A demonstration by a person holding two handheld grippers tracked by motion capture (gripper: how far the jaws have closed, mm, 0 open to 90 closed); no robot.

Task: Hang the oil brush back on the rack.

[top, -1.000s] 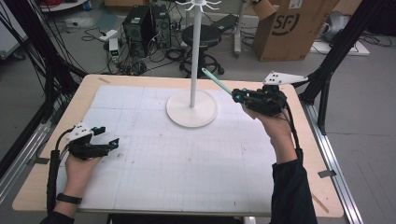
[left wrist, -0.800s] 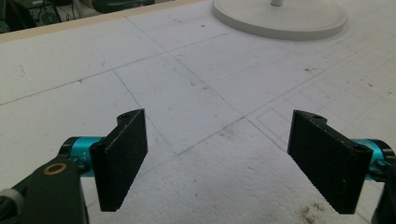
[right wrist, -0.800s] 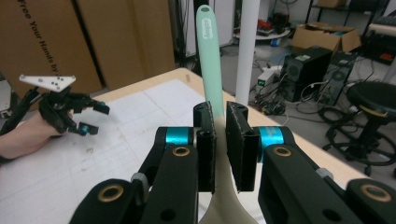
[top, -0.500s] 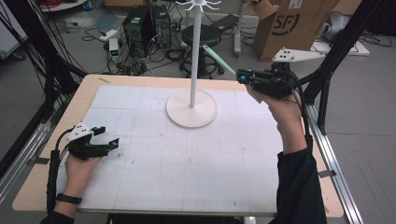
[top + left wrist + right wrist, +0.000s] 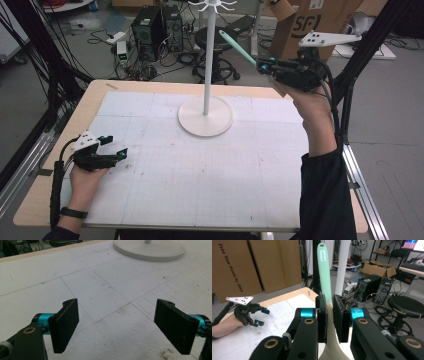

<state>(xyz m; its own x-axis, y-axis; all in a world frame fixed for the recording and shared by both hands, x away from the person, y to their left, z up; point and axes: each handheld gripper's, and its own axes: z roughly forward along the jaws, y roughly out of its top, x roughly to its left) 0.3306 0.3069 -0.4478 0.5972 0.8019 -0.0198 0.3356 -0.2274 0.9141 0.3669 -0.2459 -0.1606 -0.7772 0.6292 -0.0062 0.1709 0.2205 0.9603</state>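
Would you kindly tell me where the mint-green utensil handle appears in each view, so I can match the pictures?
High view: the mint-green utensil handle slants up-left from the right hand-held gripper, upper right, beside the pole.
Left gripper view: not in it.
Right gripper view: the handle rises at centre, clamped between the jaws.
Shared landmark: the white stand.

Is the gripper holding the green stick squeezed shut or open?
Shut. The right gripper has both black jaws pressed against the mint-green utensil handle, which sticks out past them, held up in the air near the white stand pole.
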